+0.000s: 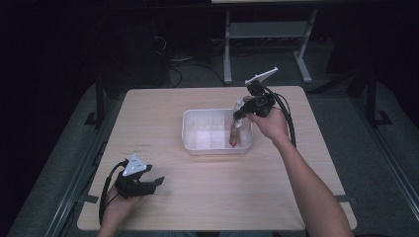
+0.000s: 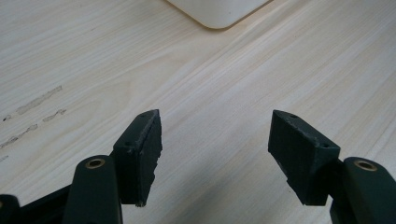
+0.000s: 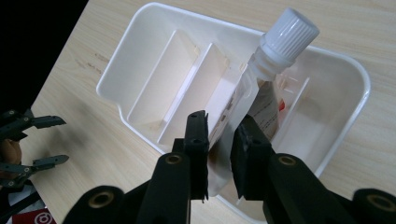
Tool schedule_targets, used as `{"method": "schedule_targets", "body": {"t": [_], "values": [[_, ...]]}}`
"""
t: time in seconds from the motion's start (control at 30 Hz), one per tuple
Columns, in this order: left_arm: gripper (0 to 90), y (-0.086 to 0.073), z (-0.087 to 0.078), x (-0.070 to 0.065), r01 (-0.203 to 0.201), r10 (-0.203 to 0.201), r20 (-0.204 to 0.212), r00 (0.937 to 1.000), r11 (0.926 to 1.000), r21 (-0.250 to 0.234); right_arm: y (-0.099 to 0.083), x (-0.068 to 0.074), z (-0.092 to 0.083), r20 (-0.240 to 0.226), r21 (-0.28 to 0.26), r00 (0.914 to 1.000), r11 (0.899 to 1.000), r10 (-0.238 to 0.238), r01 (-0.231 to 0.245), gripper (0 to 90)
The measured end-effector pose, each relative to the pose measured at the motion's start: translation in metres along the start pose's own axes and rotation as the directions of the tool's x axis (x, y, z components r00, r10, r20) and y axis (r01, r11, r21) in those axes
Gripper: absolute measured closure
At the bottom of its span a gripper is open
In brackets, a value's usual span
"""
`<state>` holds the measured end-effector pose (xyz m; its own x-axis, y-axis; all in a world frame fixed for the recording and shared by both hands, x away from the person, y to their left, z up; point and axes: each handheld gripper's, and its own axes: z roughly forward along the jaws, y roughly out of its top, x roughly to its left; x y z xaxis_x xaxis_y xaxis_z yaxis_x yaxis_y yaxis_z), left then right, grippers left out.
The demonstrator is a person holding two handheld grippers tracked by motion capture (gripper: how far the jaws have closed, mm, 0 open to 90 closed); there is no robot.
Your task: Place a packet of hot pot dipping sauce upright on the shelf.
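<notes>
Overhead, we see the right gripper (image 1: 240,114) at two o'clock over the white divided tray (image 1: 190,140), its own view showing jaws clamped on a white-capped pouch (image 3: 261,100), left gripper (image 1: 157,182) at seven o'clock, jaws spread over bare table (image 2: 233,79).

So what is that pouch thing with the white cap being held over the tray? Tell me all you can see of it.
The pouch is a soft, flat spouted pack with a ribbed white screw cap, closed, and a clear neck. Its body looks pale with brownish print and a red mark; the wording is too small to read. The right gripper pinches its body, holding it tilted, cap uppermost, over the right end of the white divided tray. Its lower end is hidden.
</notes>
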<state>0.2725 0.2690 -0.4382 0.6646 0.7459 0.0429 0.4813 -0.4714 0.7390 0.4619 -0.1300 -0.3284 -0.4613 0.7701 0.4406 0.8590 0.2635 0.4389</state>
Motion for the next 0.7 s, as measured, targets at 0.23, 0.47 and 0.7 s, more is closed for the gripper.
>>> {"method": "schedule_targets", "body": {"t": [0.23,0.47,0.7], "values": [[34.0,0.000,0.000,0.000,0.000,0.000,-0.001,1.0000,1.0000,-0.001,-0.001,0.000,-0.003,0.005,-0.016,1.0000,1.000,-0.001,0.001,71.3],[33.6,0.000,0.001,0.000,-0.002,0.002,-0.002,1.0000,1.0000,0.002,-0.002,-0.002,-0.009,0.002,-0.023,1.0000,1.000,-0.003,0.003,67.1],[33.2,0.000,0.000,0.000,-0.003,0.003,-0.005,1.0000,1.0000,-0.004,-0.005,-0.003,-0.017,-0.024,-0.042,0.9996,0.999,-0.017,0.016,63.2]]}}
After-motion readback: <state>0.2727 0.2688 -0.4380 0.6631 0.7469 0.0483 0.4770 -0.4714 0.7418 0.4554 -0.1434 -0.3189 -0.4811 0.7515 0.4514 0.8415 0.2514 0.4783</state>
